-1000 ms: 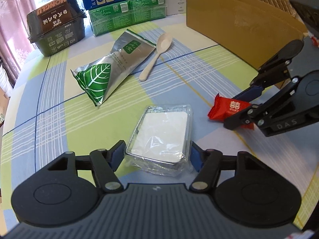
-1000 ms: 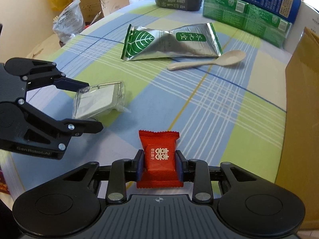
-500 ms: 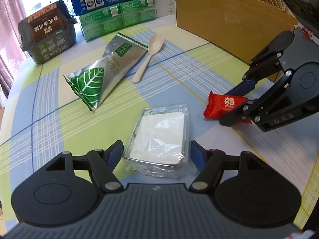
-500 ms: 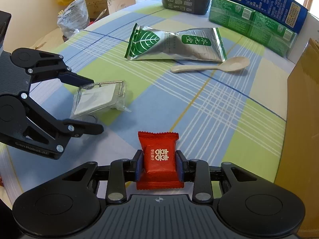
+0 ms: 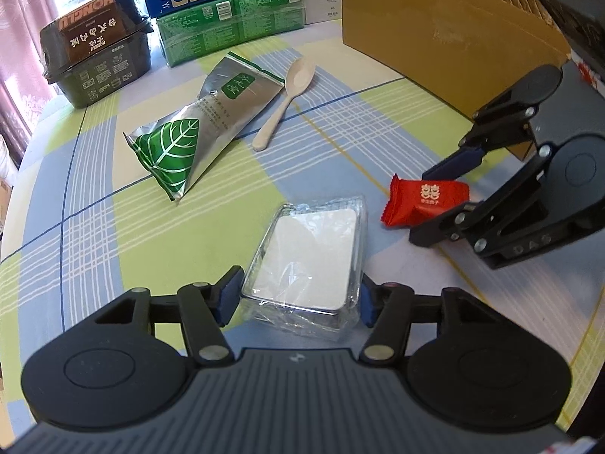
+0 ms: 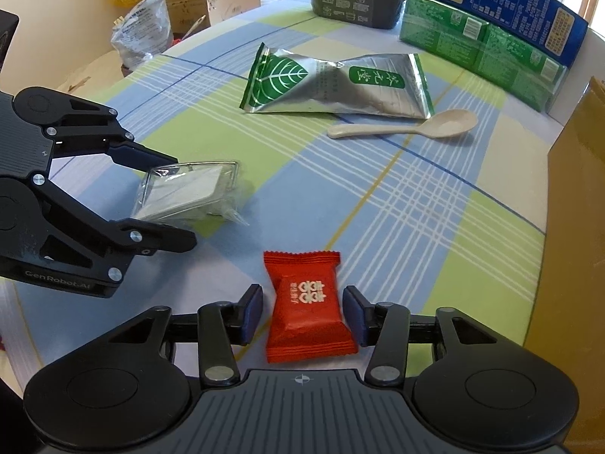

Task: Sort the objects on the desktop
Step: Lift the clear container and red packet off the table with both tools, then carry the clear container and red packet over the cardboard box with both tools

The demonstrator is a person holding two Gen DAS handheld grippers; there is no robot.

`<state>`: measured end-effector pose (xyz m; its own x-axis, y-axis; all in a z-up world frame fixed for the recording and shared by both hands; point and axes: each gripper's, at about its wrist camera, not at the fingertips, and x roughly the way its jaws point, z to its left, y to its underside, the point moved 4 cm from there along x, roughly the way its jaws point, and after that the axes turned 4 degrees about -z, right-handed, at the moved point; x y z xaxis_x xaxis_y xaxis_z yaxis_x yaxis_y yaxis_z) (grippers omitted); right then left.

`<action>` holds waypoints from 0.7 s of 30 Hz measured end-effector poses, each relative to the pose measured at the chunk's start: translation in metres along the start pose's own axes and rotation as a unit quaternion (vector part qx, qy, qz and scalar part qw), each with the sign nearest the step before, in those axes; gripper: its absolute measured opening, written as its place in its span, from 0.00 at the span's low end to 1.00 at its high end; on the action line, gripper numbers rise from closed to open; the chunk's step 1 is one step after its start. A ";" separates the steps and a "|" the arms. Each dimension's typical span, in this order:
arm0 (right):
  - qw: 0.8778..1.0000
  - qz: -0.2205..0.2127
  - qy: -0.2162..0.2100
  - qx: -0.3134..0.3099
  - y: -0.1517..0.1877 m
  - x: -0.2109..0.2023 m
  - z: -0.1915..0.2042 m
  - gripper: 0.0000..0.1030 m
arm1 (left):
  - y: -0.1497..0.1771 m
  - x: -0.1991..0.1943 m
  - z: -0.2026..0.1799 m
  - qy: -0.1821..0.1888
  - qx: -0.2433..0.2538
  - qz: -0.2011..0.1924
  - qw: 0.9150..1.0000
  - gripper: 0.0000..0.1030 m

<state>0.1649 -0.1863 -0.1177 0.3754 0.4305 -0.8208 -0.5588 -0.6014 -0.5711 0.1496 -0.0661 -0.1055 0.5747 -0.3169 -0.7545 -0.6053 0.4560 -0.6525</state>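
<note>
A flat white box in clear wrap [image 5: 306,257] lies on the checked tablecloth. My left gripper [image 5: 298,293] is closing on it, and both blue pads touch the wrap at its sides. From the right wrist view the left gripper [image 6: 185,200] clasps the same box [image 6: 185,189] between its two fingers. A red candy packet [image 6: 308,302] lies flat on the cloth between the pads of my right gripper [image 6: 302,314]. Those pads stand slightly apart from it, with a gap on the left side. In the left wrist view the right gripper [image 5: 419,205] flanks the candy [image 5: 423,198].
A silver and green leaf pouch [image 5: 204,128] and a cream spoon [image 5: 287,98] lie further back. An open cardboard box [image 5: 446,30] stands at the right. A dark food container [image 5: 98,56] and green and blue cartons [image 5: 227,19] line the far edge.
The left jaws have drawn in onto the sides of the wrapped box. The right pads, pressed on the red candy before, have parted from it.
</note>
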 end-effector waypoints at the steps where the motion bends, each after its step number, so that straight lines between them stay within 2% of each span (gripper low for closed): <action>1: 1.000 -0.001 0.000 0.003 0.000 0.000 0.000 0.32 | 0.000 0.000 0.000 -0.001 -0.001 0.000 1.000 0.53; 5: 1.000 -0.002 0.004 0.022 -0.001 -0.001 -0.003 0.26 | -0.002 -0.001 0.003 -0.007 -0.012 0.000 1.000 0.53; 13: 0.997 -0.036 0.008 0.062 -0.007 -0.018 -0.010 0.25 | -0.008 -0.013 0.008 -0.029 -0.033 -0.010 0.999 0.52; 21: 0.990 -0.080 0.017 0.113 -0.003 -0.051 -0.013 0.25 | -0.009 -0.031 0.009 -0.063 -0.081 -0.009 0.995 0.52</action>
<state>0.1567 -0.2157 -0.0742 0.4944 0.4833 -0.7225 -0.6401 -0.3599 -0.6788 0.1424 -0.0529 -0.0754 0.6451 -0.2118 -0.7341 -0.6692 0.3071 -0.6767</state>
